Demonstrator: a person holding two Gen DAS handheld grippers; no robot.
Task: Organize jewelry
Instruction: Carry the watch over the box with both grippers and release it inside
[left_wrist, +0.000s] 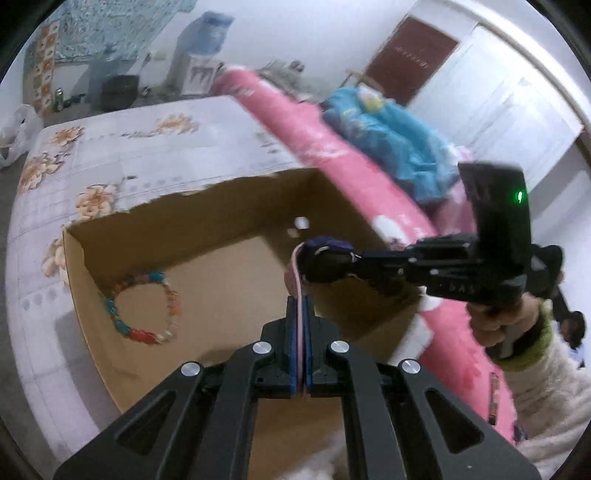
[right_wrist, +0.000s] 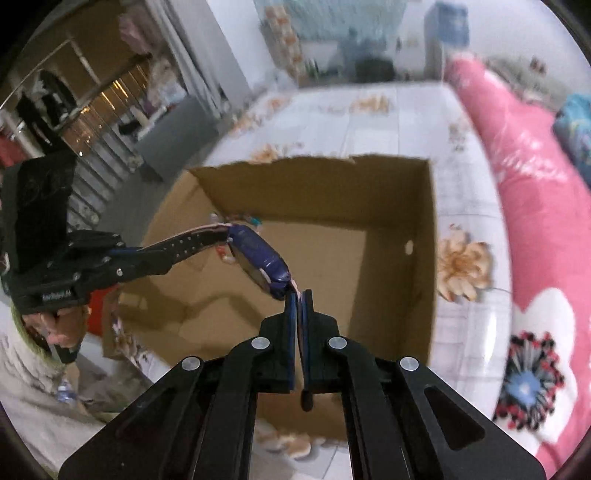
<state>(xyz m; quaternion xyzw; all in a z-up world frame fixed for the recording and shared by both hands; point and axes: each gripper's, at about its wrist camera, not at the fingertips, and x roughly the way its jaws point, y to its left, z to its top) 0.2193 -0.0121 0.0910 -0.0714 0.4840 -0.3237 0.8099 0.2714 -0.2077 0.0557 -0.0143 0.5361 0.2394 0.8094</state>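
Observation:
A watch (left_wrist: 327, 245) with a purple case and a pink strap hangs stretched between both grippers above an open cardboard box (left_wrist: 221, 210). My left gripper (left_wrist: 299, 301) is shut on one end of the pink strap. My right gripper (left_wrist: 314, 264) comes in from the right, shut on the other end. In the right wrist view the watch (right_wrist: 258, 254) sits just past my right gripper (right_wrist: 299, 295), and the left gripper (right_wrist: 218, 236) reaches in from the left. A bracelet of coloured beads (left_wrist: 142, 334) lies on the box floor (right_wrist: 325, 266).
The box stands on a bed with a floral sheet (left_wrist: 147, 147). A rolled pink quilt (left_wrist: 295, 122) runs along the bed's right side, with a blue bundle (left_wrist: 399, 136) on it. A water dispenser (left_wrist: 207, 48) stands at the far wall.

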